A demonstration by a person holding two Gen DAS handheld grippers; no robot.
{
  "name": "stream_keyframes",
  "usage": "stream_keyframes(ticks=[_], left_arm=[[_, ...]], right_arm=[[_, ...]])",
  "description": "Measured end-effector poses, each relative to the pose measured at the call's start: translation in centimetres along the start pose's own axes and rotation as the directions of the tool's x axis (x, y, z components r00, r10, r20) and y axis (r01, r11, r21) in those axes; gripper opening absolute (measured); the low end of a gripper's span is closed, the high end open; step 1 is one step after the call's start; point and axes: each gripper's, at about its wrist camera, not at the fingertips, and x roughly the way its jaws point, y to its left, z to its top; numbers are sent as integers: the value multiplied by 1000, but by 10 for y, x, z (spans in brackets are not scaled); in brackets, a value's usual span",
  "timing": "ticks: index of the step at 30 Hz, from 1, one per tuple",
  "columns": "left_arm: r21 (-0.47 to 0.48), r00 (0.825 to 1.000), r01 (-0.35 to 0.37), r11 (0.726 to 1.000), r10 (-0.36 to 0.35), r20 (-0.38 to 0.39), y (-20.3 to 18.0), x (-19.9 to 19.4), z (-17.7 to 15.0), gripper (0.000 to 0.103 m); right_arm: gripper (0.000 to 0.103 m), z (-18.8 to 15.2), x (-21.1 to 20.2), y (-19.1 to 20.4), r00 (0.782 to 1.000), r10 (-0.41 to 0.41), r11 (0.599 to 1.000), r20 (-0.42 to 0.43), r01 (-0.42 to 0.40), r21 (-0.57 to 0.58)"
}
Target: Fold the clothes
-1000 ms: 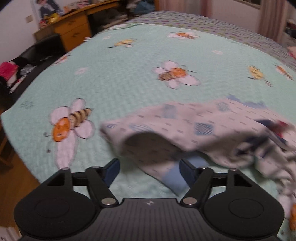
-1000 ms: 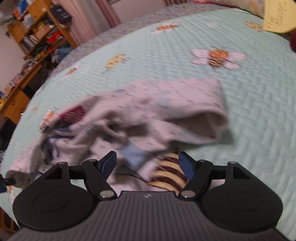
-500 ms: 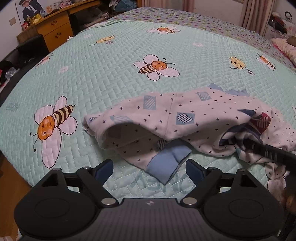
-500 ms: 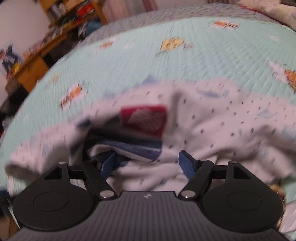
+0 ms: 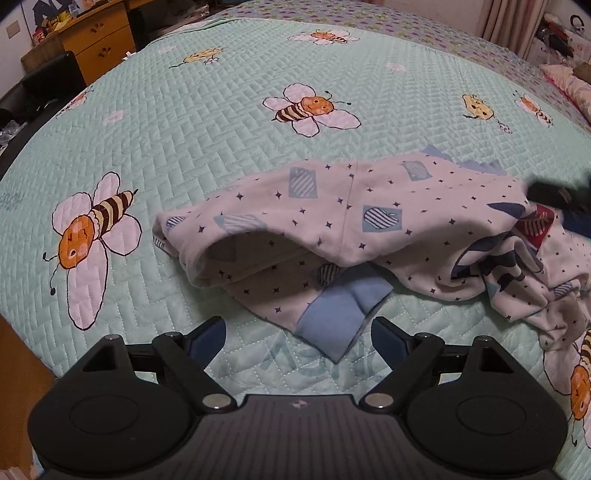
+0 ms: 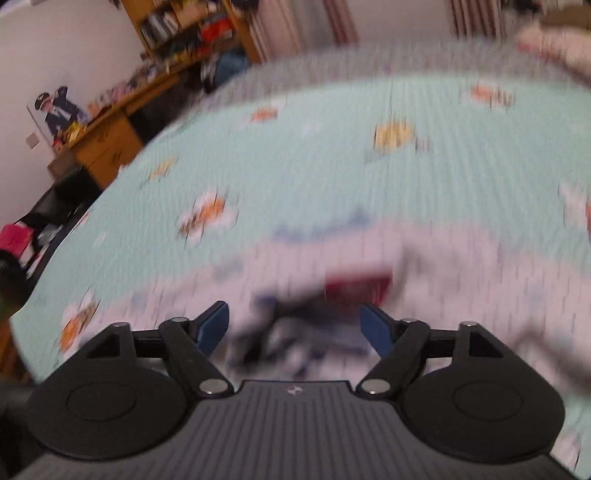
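A white garment (image 5: pixel 351 221) with small dark stars, blue patches and a red patch (image 5: pixel 535 229) lies crumpled on the mint bee-print quilt (image 5: pixel 184 147). Its light blue cuff (image 5: pixel 340 314) points toward my left gripper (image 5: pixel 297 338). That gripper is open, hovering with the cuff's tip between its fingers, untouched by the pads. The right wrist view is blurred by motion. In it my right gripper (image 6: pixel 294 326) hangs over the garment (image 6: pixel 443 280) near the red patch (image 6: pixel 356 286). Its jaws are opening and hold nothing. A black blurred part (image 5: pixel 554 192) pokes in over the garment's right end.
The bed's near-left edge drops to a wooden floor (image 5: pixel 18 369). A wooden dresser (image 5: pixel 99 44) and a black chair (image 5: pixel 48 85) stand beyond the left side. Pillows (image 5: pixel 569 85) lie at the far right. A bookshelf (image 6: pixel 184 29) stands behind the bed.
The garment was moving and blurred a second ago; it now lies still. My left jaws have spread wider. My right gripper has swept sideways across the garment and risen slightly.
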Motion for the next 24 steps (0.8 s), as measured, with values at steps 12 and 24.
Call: stream_keyframes(ticks=[12, 24], left_arm=[[-20, 1000, 18, 1000, -18, -19, 6, 6, 1, 87], [-66, 998, 7, 998, -3, 65, 29, -2, 15, 87]], right_arm=[[81, -87, 11, 21, 964, 4, 994, -266, -33, -107], [81, -16, -44, -27, 995, 59, 998, 83, -57, -25]])
